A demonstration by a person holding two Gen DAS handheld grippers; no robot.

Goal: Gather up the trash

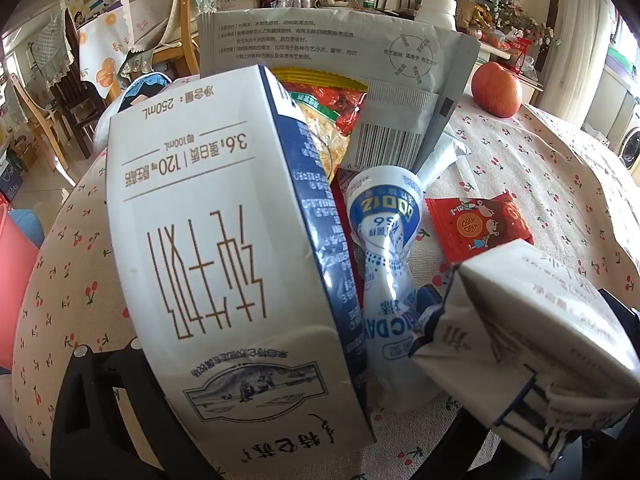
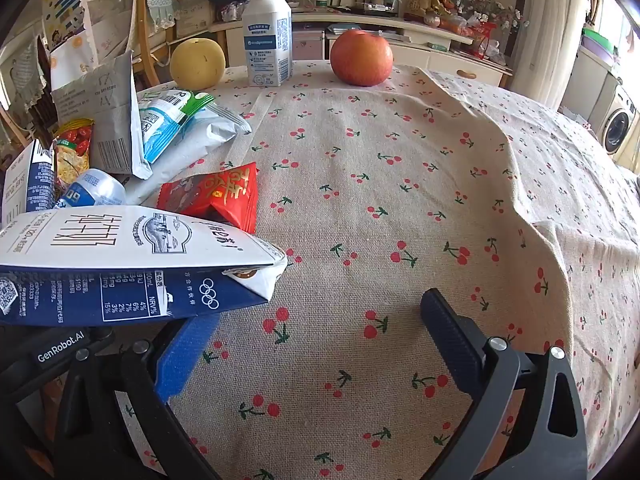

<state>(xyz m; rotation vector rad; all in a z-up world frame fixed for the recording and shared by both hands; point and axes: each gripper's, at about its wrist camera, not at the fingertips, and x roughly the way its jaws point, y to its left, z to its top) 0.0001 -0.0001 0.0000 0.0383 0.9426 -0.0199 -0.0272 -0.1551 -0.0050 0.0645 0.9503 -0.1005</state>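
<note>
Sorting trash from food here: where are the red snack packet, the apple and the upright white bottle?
red snack packet (image 2: 218, 196): right wrist view, middle of its printed face.
apple (image 2: 361, 57): right wrist view, front skin.
white bottle (image 2: 267, 38): right wrist view, label.

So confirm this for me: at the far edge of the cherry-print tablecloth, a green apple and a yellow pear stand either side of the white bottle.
Not quite: the apple is red, not green. The right wrist view shows it right of the white bottle, with the yellow pear on the bottle's left, all at the far edge of the cherry-print tablecloth.
</note>
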